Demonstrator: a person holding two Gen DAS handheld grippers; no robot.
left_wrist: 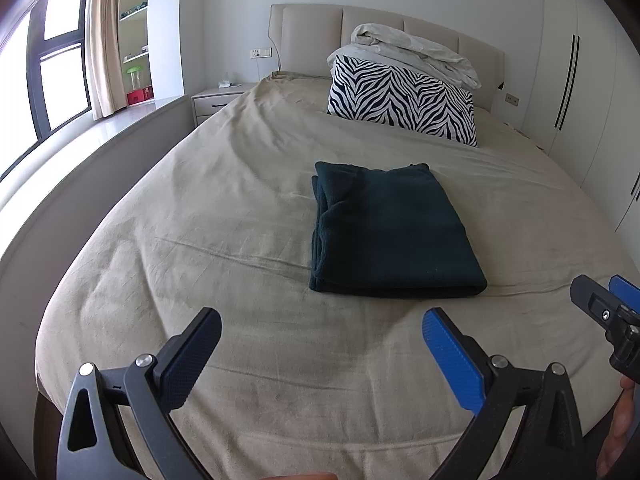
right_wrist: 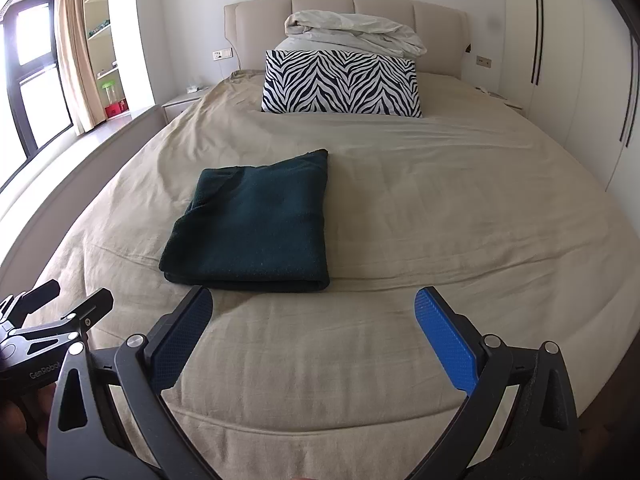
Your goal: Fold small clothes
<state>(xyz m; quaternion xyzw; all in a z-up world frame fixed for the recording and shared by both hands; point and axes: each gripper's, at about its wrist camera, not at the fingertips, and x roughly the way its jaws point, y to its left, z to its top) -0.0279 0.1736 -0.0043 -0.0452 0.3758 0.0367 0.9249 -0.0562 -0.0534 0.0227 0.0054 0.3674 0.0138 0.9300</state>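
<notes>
A dark green garment lies folded into a neat rectangle in the middle of the beige bed. My left gripper hovers open over the sheet in front of the garment, a little short of its near edge. Nothing is between its fingers. My right gripper is also open and holds nothing, just short of the garment's near right corner. In the left wrist view the right gripper shows at the right edge. In the right wrist view the left gripper shows at the lower left.
A zebra-print pillow leans by the headboard with a rumpled white duvet on top. A bedside table and window stand at the left, white wardrobes at the right.
</notes>
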